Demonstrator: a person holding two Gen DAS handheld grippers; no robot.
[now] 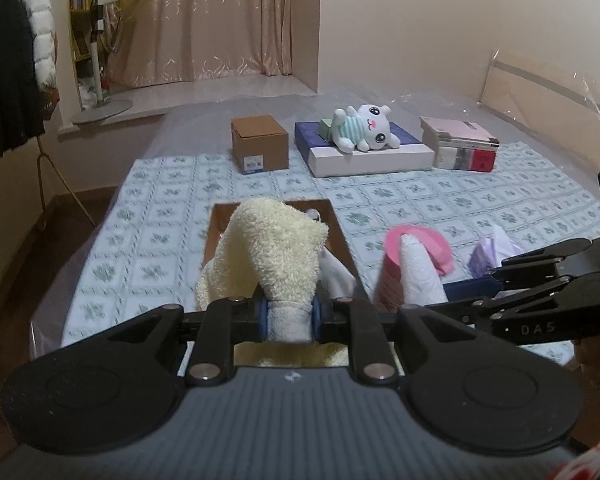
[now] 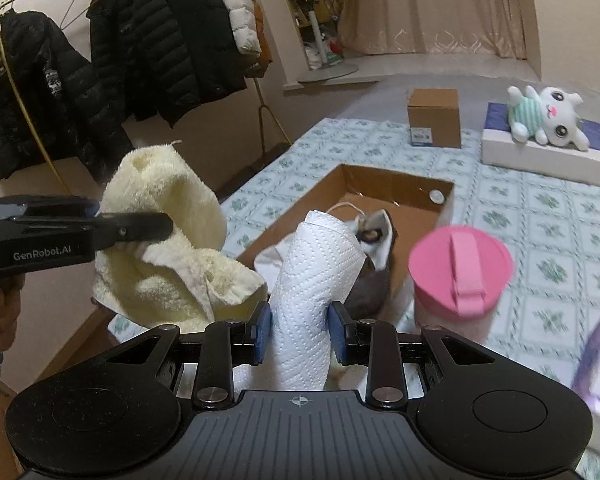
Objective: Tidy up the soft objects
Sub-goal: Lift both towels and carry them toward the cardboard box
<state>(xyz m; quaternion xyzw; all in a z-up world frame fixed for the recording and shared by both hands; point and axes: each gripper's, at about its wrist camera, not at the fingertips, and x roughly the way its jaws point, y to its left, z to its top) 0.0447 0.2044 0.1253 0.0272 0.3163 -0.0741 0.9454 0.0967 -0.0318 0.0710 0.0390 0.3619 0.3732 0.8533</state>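
My left gripper (image 1: pixel 289 318) clamps the towel (image 1: pixel 274 248), my right gripper (image 2: pixel 300 334) the paper towel (image 2: pixel 316 276), both mid-frame over the box (image 2: pixel 444 204). Box holds something; plush (image 1: pixel 364 128) at upper right waits.

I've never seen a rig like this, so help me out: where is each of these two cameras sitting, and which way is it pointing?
Left wrist: sits on the left gripper, facing across the bed; it clamps a cream towel, with the right gripper alongside.
Right wrist: sits on the right gripper, which clamps a paper towel; the left hand shows.
Shared: open cardboard box, plush toy, pink container.
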